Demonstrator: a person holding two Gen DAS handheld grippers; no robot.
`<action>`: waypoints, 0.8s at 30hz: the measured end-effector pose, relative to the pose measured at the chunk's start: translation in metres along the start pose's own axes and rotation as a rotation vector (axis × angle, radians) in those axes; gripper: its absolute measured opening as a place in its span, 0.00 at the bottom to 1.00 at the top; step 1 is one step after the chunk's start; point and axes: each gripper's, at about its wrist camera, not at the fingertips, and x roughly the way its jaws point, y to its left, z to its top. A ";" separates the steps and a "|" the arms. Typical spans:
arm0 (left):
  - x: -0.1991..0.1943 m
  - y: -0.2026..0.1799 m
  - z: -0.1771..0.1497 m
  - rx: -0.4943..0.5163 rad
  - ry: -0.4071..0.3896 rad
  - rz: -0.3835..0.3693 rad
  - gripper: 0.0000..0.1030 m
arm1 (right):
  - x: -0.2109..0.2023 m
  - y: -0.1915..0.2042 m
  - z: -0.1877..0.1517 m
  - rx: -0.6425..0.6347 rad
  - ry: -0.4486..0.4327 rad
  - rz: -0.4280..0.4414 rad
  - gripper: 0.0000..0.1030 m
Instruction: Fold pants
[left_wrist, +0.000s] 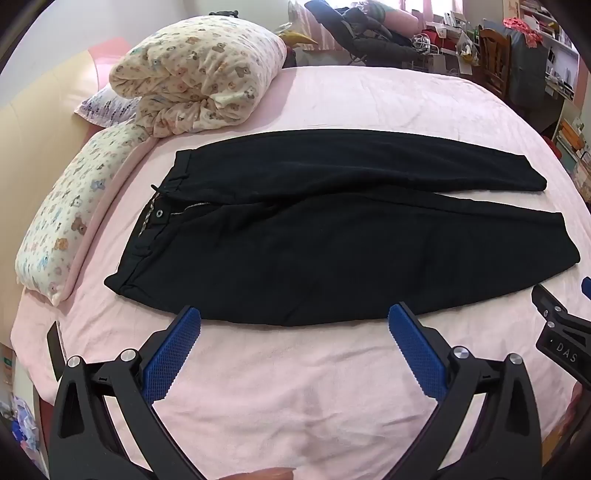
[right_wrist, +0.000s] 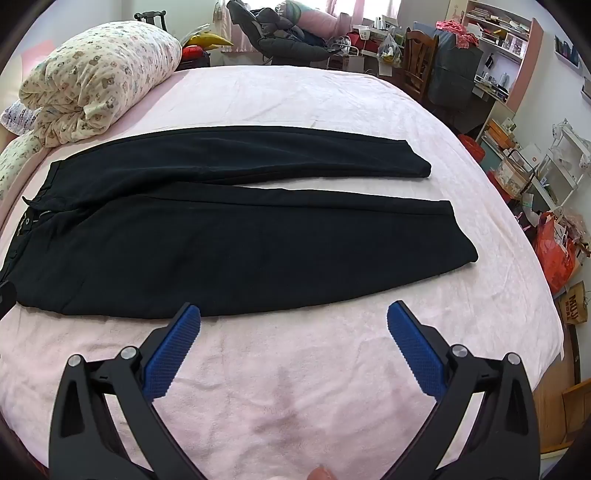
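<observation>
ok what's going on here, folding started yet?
Not yet. A person holds both grippers above a pink bed. The black pants lie flat and unfolded, waist toward the pillows, legs side by side. The left gripper and right gripper hang open near the pants' near edge, with nothing between their jaws.

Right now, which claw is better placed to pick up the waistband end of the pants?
Left, probably. The left claw hangs open nearer the waistband of the pants; the right claw, also open, sits nearer the leg cuffs.
</observation>
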 end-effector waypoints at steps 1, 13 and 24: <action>0.000 0.000 0.000 0.001 0.002 0.000 0.99 | 0.000 0.000 0.000 0.001 -0.001 0.001 0.98; -0.001 0.000 -0.001 -0.004 0.006 -0.006 0.99 | 0.000 -0.001 0.003 0.000 0.000 0.000 0.98; 0.003 -0.002 -0.003 0.000 0.008 -0.002 0.99 | -0.001 0.000 0.005 -0.001 -0.006 -0.001 0.98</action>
